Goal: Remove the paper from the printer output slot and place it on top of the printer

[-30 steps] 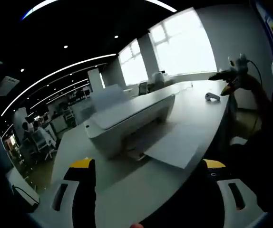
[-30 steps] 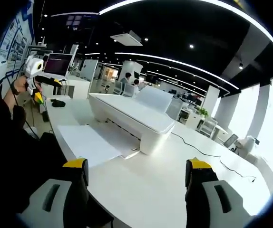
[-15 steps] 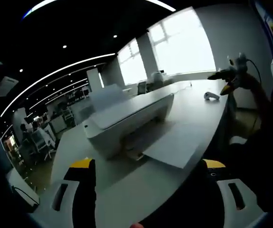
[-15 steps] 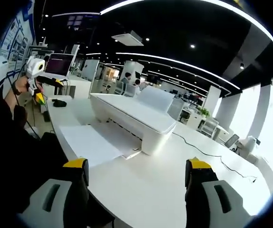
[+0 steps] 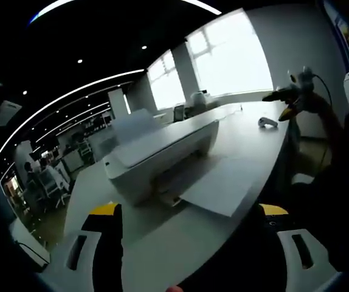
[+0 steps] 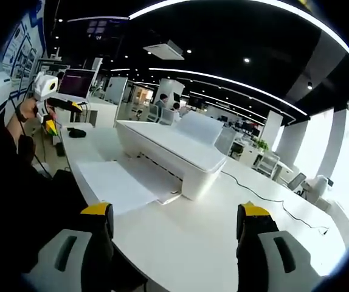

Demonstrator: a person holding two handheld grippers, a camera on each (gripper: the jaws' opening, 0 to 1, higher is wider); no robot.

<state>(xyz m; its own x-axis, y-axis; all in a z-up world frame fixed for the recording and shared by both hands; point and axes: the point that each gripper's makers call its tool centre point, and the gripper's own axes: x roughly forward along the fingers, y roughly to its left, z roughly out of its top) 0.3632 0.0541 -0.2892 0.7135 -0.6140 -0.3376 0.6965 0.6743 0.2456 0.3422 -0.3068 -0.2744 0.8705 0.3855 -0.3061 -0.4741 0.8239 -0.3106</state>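
Bare table [image 6: 180, 237] lies before the printer [image 6: 171, 152] (paper [image 6: 114, 185] unobstructed).

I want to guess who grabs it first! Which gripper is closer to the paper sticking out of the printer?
Too close to call. The left gripper and the right gripper both hang open, short of the paper on the printer's output tray, at a similar distance, neither touching it.
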